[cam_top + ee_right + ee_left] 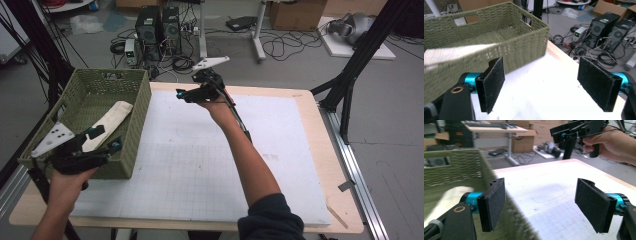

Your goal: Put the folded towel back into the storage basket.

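basket (131, 117) hugs mat's left edge, mat centre bare | cloth (111, 120) inside, long axis toward upper right | left gripper (106, 139) wide, empty | right gripper (181, 95) wide, empty

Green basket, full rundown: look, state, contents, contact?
The green basket is rectangular, woven of what looks like olive wicker or cord, with cut-out handle slots in its end walls. It sits upright on the table's left edge, partly overhanging the white mat. A pale folded cloth lies inside, leaning up one wall. The left claw hovers open over its near corner; contact can't be told.
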`<state>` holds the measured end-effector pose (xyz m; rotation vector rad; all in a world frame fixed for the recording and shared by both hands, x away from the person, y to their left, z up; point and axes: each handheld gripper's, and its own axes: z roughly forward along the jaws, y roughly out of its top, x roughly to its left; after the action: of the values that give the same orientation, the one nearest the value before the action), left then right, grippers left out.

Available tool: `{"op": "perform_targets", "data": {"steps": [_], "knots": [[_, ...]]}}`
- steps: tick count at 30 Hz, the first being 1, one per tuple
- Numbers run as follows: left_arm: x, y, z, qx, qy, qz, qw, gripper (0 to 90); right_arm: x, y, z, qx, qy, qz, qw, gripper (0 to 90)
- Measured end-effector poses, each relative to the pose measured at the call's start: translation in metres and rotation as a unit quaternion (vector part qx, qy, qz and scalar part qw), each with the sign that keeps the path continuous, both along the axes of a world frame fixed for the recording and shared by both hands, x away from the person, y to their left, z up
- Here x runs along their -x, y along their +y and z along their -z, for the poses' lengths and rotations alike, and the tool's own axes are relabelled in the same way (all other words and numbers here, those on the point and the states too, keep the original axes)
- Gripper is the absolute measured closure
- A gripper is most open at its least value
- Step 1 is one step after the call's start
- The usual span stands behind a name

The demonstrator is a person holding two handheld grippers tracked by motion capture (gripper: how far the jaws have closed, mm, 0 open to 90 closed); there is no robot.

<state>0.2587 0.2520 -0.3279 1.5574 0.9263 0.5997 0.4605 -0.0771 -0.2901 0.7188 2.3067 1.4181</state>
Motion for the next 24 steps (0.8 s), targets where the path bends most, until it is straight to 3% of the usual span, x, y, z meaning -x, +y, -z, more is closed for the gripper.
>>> {"op": "perform_targets", "data": {"steps": [9,14,22,24], "knots": [[-0.012,-0.057,0.009,-0.008,-0.016,0.074,0.9971,24.7,0.043,-0.080,0.020,-0.014,-0.006,0.053,0.9985,12.0],[-0.021,-0.083,0.018,-0.008,-0.006,0.100,0.9949,24.6,0.065,-0.121,0.037,-0.016,-0.001,0.079,0.9967,12.0],[-0.033,-0.120,0.038,-0.001,-0.004,0.150,0.9887,24.3,0.107,-0.171,0.060,-0.026,-0.010,0.114,0.9931,12.0],[-0.036,-0.127,0.044,-0.010,-0.002,0.157,0.9875,24.3,0.117,-0.181,0.068,-0.031,-0.012,0.124,0.9917,11.5]]}}
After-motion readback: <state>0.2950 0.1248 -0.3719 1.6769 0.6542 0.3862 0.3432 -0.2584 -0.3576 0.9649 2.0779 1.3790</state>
